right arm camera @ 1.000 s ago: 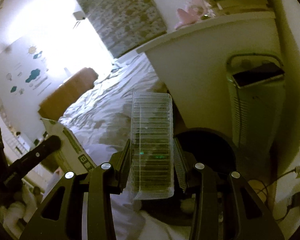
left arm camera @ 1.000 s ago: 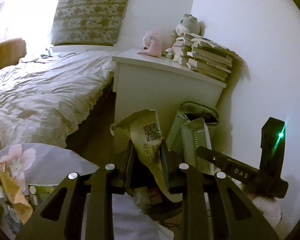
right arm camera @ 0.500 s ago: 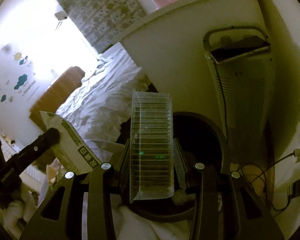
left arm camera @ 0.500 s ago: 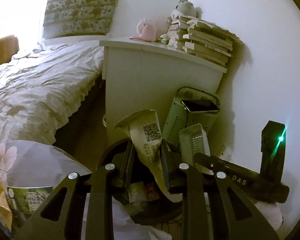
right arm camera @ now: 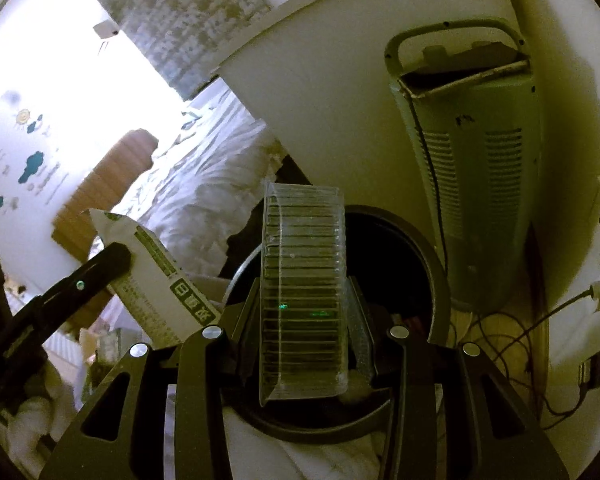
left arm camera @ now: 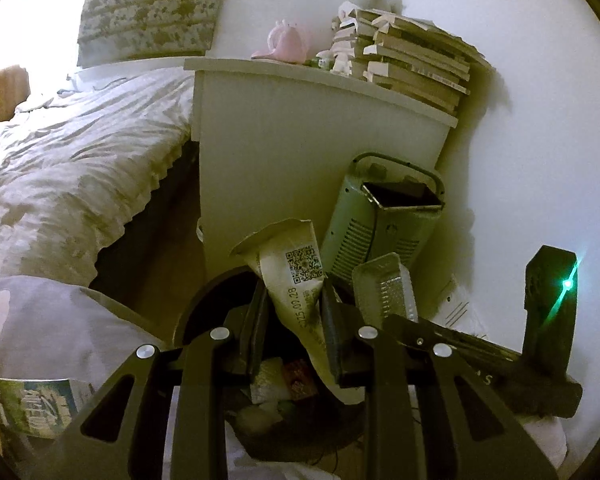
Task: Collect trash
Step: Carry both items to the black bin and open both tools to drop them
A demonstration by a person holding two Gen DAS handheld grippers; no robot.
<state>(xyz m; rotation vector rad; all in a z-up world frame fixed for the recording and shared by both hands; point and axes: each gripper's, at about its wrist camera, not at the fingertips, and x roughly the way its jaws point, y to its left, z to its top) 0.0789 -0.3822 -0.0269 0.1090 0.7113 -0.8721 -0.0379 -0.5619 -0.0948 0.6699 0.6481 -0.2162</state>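
The left gripper points forward and slightly down over the round dark trash bin, its two fingers clamped on a crumpled paper wrapper printed with a QR code and a date. The wrapper stands up between the fingers, its torn top flaring above them and its lower end trailing down over the bin's mouth, where other scraps of rubbish lie. The right gripper is held just beside it, also aimed over the bin, with its fingers closed on a clear ribbed plastic tray. The tray stands on end between the fingers, its upper edge rising above them and its lower edge hanging over the dark opening of the bin. In the left wrist view the same tray shows just to the right of the wrapper, and in the right wrist view the wrapper shows to the left, pinched by the other gripper's finger. Behind the bin stands a pale green heater, leaning against a white cabinet that carries a stack of books and a pink toy. A bed with a rumpled cover lies to the left.
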